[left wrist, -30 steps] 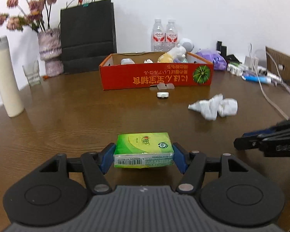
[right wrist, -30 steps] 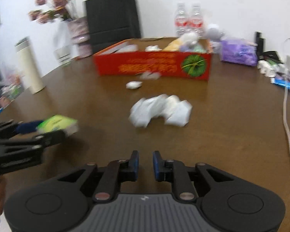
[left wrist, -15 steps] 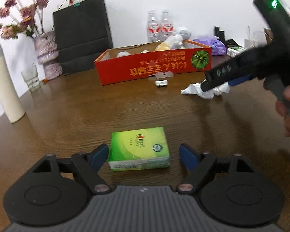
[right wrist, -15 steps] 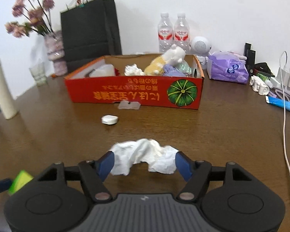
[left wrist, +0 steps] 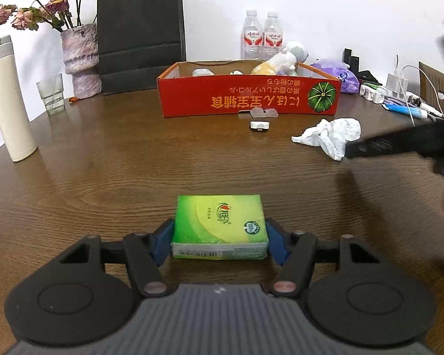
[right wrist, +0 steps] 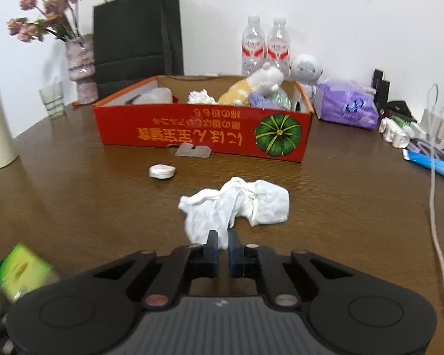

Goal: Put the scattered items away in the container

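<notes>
Left wrist view: left gripper (left wrist: 220, 241) jaws have just closed back in, blue pads now clamped on the green tissue pack (left wrist: 219, 226), which sits on the near table (left wrist: 103, 177). Half a second ago the pads stood clear of it. Red box (left wrist: 248, 99) is far centre, well apart.

Right wrist view: right gripper (right wrist: 223, 248) jaws have just snapped together, pinching the near edge of the crumpled white tissue (right wrist: 236, 204); before, they straddled it wide. Small white cap (right wrist: 162, 171) lies loose near the box.

Both grips look set; lift and carry to box next.

Glossy wood table (left wrist: 103, 162); crumpled paper tissue (right wrist: 236, 204); cardboard box (right wrist: 204, 133)
</notes>
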Available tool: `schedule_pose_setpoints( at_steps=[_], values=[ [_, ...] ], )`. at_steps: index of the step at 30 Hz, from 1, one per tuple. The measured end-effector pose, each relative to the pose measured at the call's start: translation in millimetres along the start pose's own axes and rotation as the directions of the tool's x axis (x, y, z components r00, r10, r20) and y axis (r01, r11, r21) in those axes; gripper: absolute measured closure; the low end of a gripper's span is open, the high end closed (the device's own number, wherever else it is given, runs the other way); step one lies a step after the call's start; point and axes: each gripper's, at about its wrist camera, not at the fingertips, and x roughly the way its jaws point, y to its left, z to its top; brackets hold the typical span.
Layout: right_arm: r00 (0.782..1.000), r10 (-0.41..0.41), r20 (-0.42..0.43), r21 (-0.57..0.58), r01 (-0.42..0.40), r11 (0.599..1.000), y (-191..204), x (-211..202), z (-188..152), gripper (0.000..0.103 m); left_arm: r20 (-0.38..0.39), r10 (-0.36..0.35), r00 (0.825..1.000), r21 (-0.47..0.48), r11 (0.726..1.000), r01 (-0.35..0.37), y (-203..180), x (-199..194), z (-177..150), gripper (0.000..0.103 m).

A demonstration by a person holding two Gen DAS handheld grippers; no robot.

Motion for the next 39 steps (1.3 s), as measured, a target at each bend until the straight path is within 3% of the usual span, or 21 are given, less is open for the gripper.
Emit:
schedule_pose_setpoints(
  at_steps=[2,4,6,8,10,13,16,17,18,20,21,23,27,35,39],
  values=[
    [1.000,0.011,-0.016,-0.025,-0.011,1.000,3,-21,-16,0.091,0.001,-0.001,1.000,-0.003,1.000,0.001,0,0,0,0.038],
    [0.999,0.023,-0.042,-0.037,-0.025,0.999,3,-37,-28,0.078,0.002,-0.003,1.000,-0.005,1.000,0.003,0,1,0,0.038],
    [0.999,0.047,-0.018,-0.052,-0.048,0.997,1,-49,-31,0.047,0.002,-0.008,1.000,-0.008,1.000,0.008,0,2,1,0.038],
    [0.999,0.030,0.036,-0.059,-0.028,0.998,-4,-50,-22,0.035,0.000,-0.011,1.000,-0.013,1.000,0.011,0,3,2,0.038],
    [0.997,0.017,0.069,-0.049,-0.014,0.999,-11,-40,-5,0.035,0.000,-0.010,1.000,-0.017,1.000,0.010,0,4,2,0.038],
    [0.996,0.034,0.085,-0.017,-0.032,0.999,-16,-13,25,0.035,0.001,-0.010,1.000,-0.023,1.000,0.010,1,3,1,0.038],
    [0.998,0.015,0.068,-0.055,-0.011,0.998,-9,22,42,0.037,0.003,-0.007,1.000,-0.033,0.999,0.007,3,3,1,0.038],
    [0.999,0.004,0.039,-0.067,-0.001,0.998,-6,34,45,0.044,0.003,-0.006,1.000,-0.036,0.999,0.006,3,2,1,0.038],
    [1.000,-0.006,0.005,-0.071,0.007,0.997,-5,44,45,0.059,0.003,-0.005,1.000,-0.038,0.999,0.006,3,2,1,0.038],
    [0.998,-0.015,-0.054,-0.047,0.012,0.999,-5,57,38,0.078,0.004,-0.006,1.000,-0.041,0.999,0.007,4,2,1,0.037],
    [0.999,-0.011,-0.046,-0.039,0.009,0.999,-6,56,33,0.077,0.003,-0.007,1.000,-0.041,0.999,0.007,4,2,2,0.037],
    [0.999,-0.004,-0.032,-0.031,0.003,1.000,-7,51,24,0.078,0.001,-0.006,1.000,-0.037,0.999,0.006,3,3,2,0.037],
    [1.000,0.009,0.000,-0.022,-0.009,1.000,-10,35,6,0.096,0.001,-0.011,1.000,-0.030,0.999,0.011,2,3,3,0.037],
    [0.996,0.032,0.085,0.014,-0.033,0.999,7,-57,-39,0.096,0.061,0.015,0.998,-0.026,1.000,-0.013,-6,-14,-2,0.038],
    [0.990,0.006,0.141,-0.047,0.001,0.999,35,-95,-64,0.096,0.131,0.014,0.991,-0.042,0.999,-0.009,-21,-40,-10,0.038]
  ],
)
